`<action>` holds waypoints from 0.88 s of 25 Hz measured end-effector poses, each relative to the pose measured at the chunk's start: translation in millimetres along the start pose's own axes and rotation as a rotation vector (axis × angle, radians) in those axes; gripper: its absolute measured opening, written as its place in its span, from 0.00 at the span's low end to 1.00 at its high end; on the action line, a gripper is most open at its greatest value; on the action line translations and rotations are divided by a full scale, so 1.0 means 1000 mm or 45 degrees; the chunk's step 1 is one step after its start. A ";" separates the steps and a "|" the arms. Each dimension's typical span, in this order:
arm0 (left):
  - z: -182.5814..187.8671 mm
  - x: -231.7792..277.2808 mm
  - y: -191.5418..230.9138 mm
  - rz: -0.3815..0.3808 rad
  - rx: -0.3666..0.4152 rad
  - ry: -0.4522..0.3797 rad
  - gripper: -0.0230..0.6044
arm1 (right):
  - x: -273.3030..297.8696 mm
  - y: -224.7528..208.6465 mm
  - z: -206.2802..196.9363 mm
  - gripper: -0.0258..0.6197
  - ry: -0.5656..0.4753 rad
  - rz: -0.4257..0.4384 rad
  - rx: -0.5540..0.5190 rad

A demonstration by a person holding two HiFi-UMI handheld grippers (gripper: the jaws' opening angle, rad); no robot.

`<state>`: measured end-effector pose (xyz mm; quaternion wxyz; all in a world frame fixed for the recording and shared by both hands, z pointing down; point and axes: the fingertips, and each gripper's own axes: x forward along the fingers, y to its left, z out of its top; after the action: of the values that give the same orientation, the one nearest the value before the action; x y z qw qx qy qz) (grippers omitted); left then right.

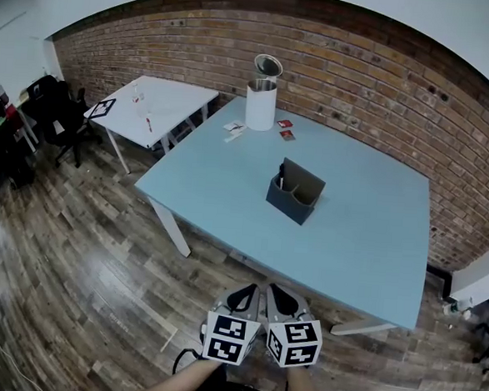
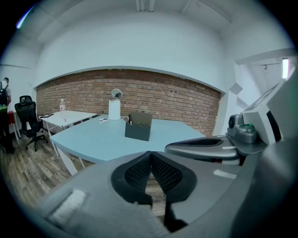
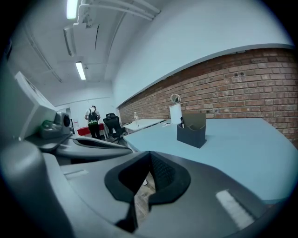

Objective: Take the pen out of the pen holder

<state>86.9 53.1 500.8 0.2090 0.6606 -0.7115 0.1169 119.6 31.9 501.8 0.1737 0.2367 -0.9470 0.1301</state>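
Note:
A dark pen holder (image 1: 295,194) stands near the middle of the light blue table (image 1: 366,241), with a pen (image 1: 281,183) upright in its left end. The same pen holder (image 2: 138,126) (image 3: 192,128) shows far ahead in both gripper views. My left gripper (image 1: 250,289) and right gripper (image 1: 273,289) are side by side over the wooden floor, short of the table's near edge, well away from the holder. Both are shut with nothing between the jaws: left gripper (image 2: 151,154), right gripper (image 3: 150,154).
A white cylinder (image 1: 261,105) with a round mirror (image 1: 268,65) on top stands at the table's far edge, with small red and white items (image 1: 284,130) beside it. A white side table (image 1: 154,109) stands to the left, an office chair (image 1: 62,111) beyond it. A person (image 3: 92,122) stands far off.

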 end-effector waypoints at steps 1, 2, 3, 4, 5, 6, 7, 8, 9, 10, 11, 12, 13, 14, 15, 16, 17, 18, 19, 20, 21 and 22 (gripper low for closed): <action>0.004 0.005 0.005 -0.003 0.000 0.001 0.03 | 0.007 -0.001 0.003 0.05 0.003 -0.001 0.001; 0.007 0.009 0.010 -0.008 0.002 0.003 0.03 | 0.013 -0.002 0.006 0.05 0.006 -0.003 0.002; 0.010 0.014 0.015 -0.014 0.005 0.006 0.03 | 0.019 -0.002 0.009 0.05 0.008 -0.007 0.006; 0.013 0.018 0.020 -0.022 0.008 0.009 0.03 | 0.026 -0.003 0.012 0.05 0.010 -0.012 0.009; 0.016 0.022 0.025 -0.029 0.010 0.014 0.03 | 0.032 -0.004 0.015 0.05 0.013 -0.018 0.012; 0.018 0.026 0.030 -0.036 0.012 0.018 0.03 | 0.039 -0.005 0.018 0.05 0.017 -0.025 0.015; 0.020 0.030 0.035 -0.043 0.012 0.022 0.03 | 0.045 -0.006 0.020 0.05 0.021 -0.031 0.018; 0.023 0.034 0.040 -0.049 0.010 0.025 0.03 | 0.051 -0.007 0.023 0.05 0.025 -0.038 0.021; 0.025 0.038 0.045 -0.055 0.008 0.027 0.03 | 0.057 -0.008 0.026 0.05 0.028 -0.045 0.024; 0.028 0.042 0.050 -0.061 0.007 0.028 0.03 | 0.063 -0.009 0.029 0.05 0.030 -0.054 0.025; 0.032 0.046 0.055 -0.068 0.007 0.027 0.03 | 0.068 -0.010 0.032 0.05 0.033 -0.063 0.026; 0.035 0.050 0.059 -0.077 0.008 0.025 0.03 | 0.073 -0.010 0.035 0.05 0.036 -0.071 0.025; 0.038 0.053 0.063 -0.086 0.008 0.023 0.03 | 0.078 -0.011 0.038 0.05 0.037 -0.079 0.022; 0.042 0.057 0.067 -0.095 0.009 0.020 0.03 | 0.083 -0.011 0.040 0.05 0.038 -0.088 0.018; 0.045 0.060 0.071 -0.104 0.009 0.017 0.03 | 0.087 -0.012 0.043 0.05 0.038 -0.096 0.013; 0.048 0.064 0.074 -0.112 0.010 0.014 0.03 | 0.092 -0.013 0.046 0.05 0.037 -0.106 0.010; 0.051 0.066 0.078 -0.120 0.011 0.012 0.03 | 0.096 -0.014 0.049 0.05 0.035 -0.116 0.008; 0.053 0.069 0.081 -0.128 0.014 0.010 0.03 | 0.099 -0.016 0.052 0.05 0.032 -0.128 0.009; 0.056 0.072 0.085 -0.136 0.017 0.010 0.03 | 0.103 -0.018 0.055 0.05 0.030 -0.140 0.010; 0.058 0.075 0.088 -0.144 0.020 0.010 0.03 | 0.106 -0.020 0.058 0.05 0.026 -0.153 0.012; 0.060 0.077 0.091 -0.151 0.022 0.010 0.03 | 0.109 -0.021 0.061 0.05 0.022 -0.166 0.013; 0.062 0.080 0.094 -0.158 0.024 0.009 0.03 | 0.113 -0.023 0.064 0.05 0.018 -0.178 0.014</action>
<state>-18.1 -36.4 492.2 0.2122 0.7051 -0.6672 0.1127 20.6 -54.5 491.6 0.1877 0.3023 -0.9262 0.1246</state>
